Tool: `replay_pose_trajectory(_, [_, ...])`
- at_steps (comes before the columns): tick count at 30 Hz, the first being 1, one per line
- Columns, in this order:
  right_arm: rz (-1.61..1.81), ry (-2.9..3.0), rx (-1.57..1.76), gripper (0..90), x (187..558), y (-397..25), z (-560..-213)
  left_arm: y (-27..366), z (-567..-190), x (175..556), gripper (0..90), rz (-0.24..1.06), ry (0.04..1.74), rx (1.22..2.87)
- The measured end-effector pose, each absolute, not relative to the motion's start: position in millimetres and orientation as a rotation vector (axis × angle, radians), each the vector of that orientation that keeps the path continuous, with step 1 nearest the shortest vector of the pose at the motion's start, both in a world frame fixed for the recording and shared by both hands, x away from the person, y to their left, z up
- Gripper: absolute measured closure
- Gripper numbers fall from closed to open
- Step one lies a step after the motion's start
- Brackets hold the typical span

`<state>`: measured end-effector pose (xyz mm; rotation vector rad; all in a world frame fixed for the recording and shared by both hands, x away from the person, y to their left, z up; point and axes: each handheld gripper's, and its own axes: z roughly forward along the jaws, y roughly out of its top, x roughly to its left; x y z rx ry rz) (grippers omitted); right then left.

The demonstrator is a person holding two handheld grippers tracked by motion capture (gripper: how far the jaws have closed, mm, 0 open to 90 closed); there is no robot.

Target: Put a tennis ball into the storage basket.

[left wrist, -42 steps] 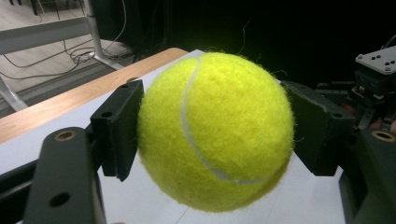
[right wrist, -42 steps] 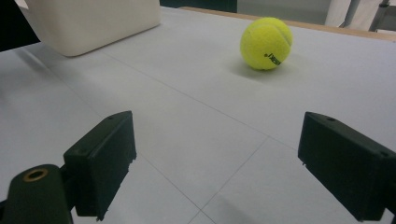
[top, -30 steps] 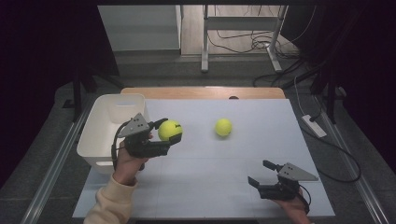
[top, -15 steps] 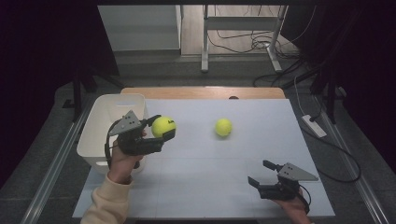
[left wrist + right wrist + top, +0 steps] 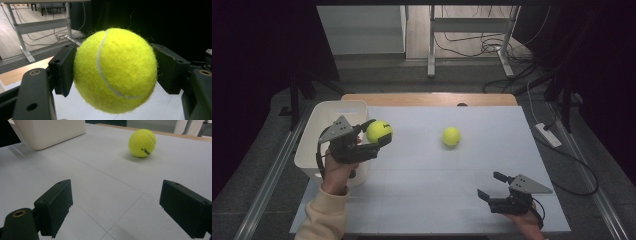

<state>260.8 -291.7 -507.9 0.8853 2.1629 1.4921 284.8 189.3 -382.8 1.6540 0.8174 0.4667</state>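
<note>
The left claw (image 5: 373, 137) is clamped on one tennis ball (image 5: 379, 131) beside the white bin (image 5: 319, 120); the second ball (image 5: 451, 136) waits on the surface, and the right claw (image 5: 492, 185) is apart.

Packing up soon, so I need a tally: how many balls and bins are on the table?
Balls: 2, one in the left gripper, one on the table
Bins: 1
Total: 3
</note>
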Motion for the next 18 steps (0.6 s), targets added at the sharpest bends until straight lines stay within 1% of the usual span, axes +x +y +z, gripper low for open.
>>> replay_pose_trajectory(18, [1.489, 2.162, 0.887, 11.1, 261.0, -291.5, -507.9, 207.7, -379.5, 284.0, 27.0, 0.498, 0.873, 1.614])
